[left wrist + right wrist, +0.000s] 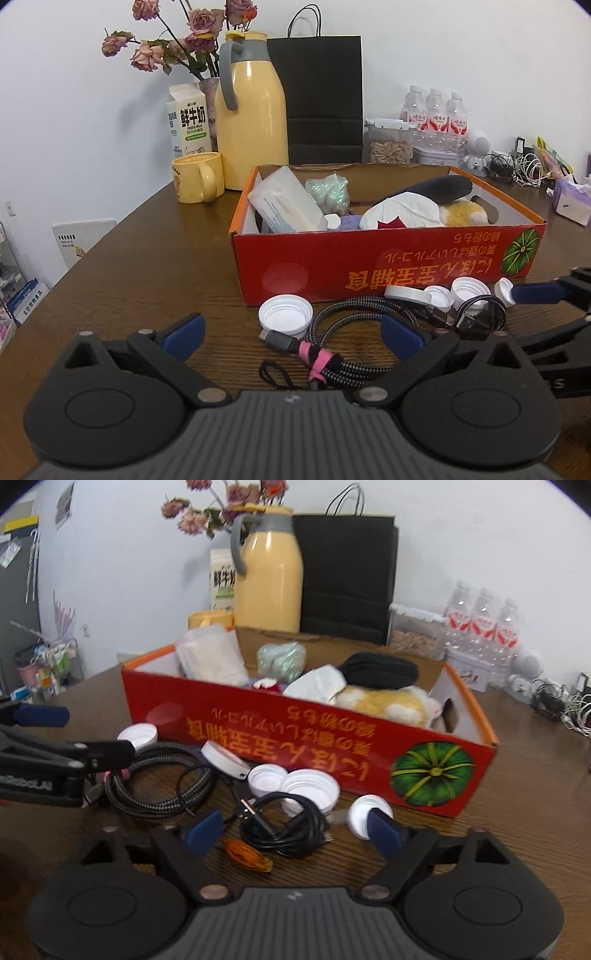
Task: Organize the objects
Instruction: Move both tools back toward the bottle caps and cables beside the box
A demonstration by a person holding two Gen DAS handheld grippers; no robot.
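Note:
A red cardboard box (388, 264) (295, 723) stands on the brown table, filled with a plush toy (463, 214), a plastic case (284, 205) and other items. In front of it lie several white lids (285, 314) (310, 788), a braided cable with a pink tie (332, 343) (159, 786) and a black cable (284, 825). My left gripper (293, 334) is open, its jaws on either side of the braided cable. My right gripper (293, 827) is open around the black cable. A small orange object (247, 856) lies near it.
Behind the box stand a yellow thermos (251, 114), a yellow mug (197, 177), a milk carton (188, 118), a black paper bag (321, 99), dried flowers (177, 37), a seed container (390, 142) and water bottles (436, 110). Cables and a tissue pack (570, 197) lie at the right.

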